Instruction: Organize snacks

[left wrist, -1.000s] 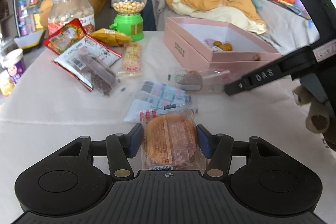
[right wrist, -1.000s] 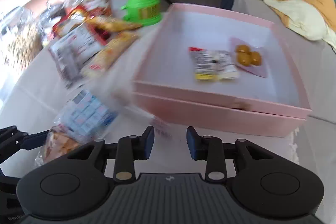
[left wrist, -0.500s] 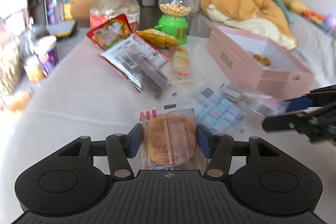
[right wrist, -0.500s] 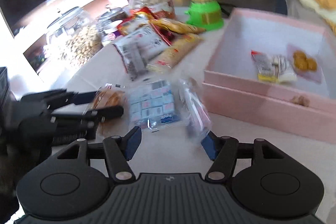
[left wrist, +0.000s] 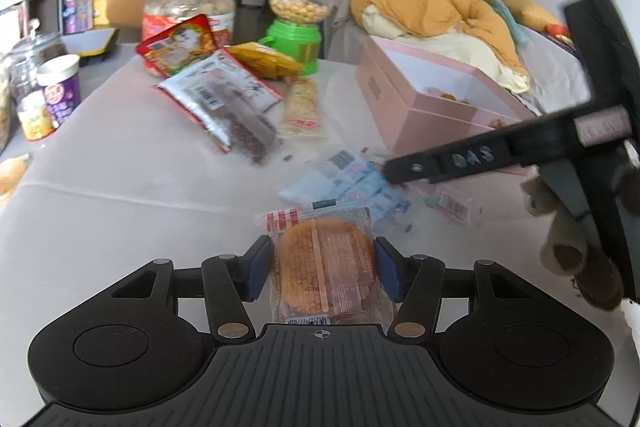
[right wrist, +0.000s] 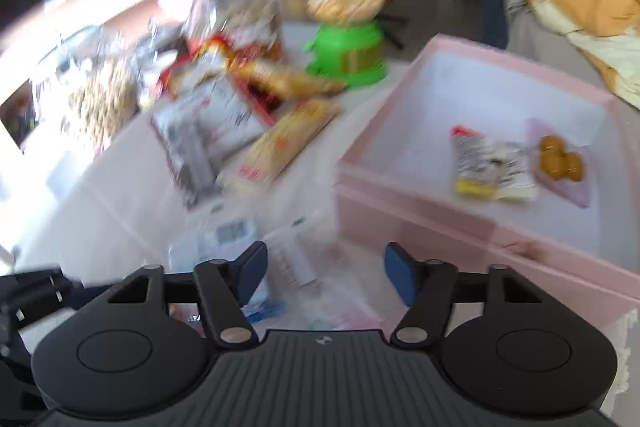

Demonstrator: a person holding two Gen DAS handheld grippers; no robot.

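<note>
box (left wrist: 404, 115) stood right of loose packets (left wrist: 224, 107) on table (left wrist: 100, 187); dispenser (left wrist: 296, 23), jar (left wrist: 188, 3) behind; two packets (right wrist: 516, 163) inside box.

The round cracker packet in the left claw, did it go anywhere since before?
No. The round cracker packet sits between the same blue pads of the left claw, on the white table.

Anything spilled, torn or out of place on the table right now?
Nothing spilled or torn that I can see. Most snack packets lie loose on the table, with two in the pink box. The left gripper holds a wrapped round cake.
</note>
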